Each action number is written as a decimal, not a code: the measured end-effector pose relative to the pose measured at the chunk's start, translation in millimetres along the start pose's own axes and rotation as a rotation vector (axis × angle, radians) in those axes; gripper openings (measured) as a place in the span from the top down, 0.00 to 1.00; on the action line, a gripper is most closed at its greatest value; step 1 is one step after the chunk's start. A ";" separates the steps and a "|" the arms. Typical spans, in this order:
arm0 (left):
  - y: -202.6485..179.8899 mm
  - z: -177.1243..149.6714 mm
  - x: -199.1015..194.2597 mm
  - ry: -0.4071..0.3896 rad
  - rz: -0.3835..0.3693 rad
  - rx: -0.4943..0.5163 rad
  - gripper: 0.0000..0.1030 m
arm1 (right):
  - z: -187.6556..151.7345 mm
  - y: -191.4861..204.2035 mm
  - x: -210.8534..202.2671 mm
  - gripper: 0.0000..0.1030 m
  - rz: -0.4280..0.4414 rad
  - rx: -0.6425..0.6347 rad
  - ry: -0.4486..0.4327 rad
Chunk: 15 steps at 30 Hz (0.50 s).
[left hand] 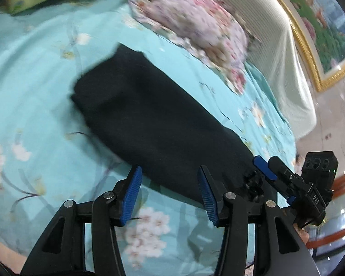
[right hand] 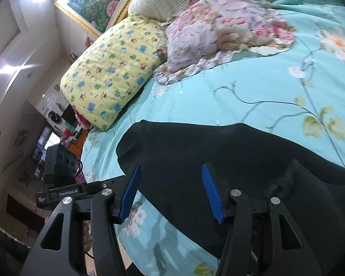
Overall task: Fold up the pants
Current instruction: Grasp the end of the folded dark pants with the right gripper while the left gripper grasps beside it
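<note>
Pants (left hand: 154, 124), dark and already folded into one long strip, lie flat on a bed's flowered blue sheet (left hand: 34, 73). Their long axis runs away from the near edge toward the pillows. Both tools hover released over the near end, nothing between the pads: the left tool (left hand: 170, 195) at one corner, the right tool (right hand: 170, 193) over the cloth, about equally near.

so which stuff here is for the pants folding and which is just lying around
For the job:
black pants
left hand-held gripper
right hand-held gripper

Lying about:
yellow patterned pillow
pink floral pillow
framed painting
</note>
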<state>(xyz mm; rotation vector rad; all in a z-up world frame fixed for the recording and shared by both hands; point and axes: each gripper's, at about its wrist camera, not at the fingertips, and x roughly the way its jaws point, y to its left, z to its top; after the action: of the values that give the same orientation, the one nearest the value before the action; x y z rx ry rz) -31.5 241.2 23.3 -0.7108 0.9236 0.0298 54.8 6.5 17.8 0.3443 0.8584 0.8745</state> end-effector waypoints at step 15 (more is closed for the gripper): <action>59.0 16.4 -1.4 -0.021 0.016 -0.195 0.44 | 40.6 30.1 69.9 0.45 0.029 -0.167 0.147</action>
<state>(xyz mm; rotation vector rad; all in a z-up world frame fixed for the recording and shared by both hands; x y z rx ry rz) -39.3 296.6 -1.4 -0.8823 0.9137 0.1426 94.5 82.7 25.0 0.1486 0.9100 1.0008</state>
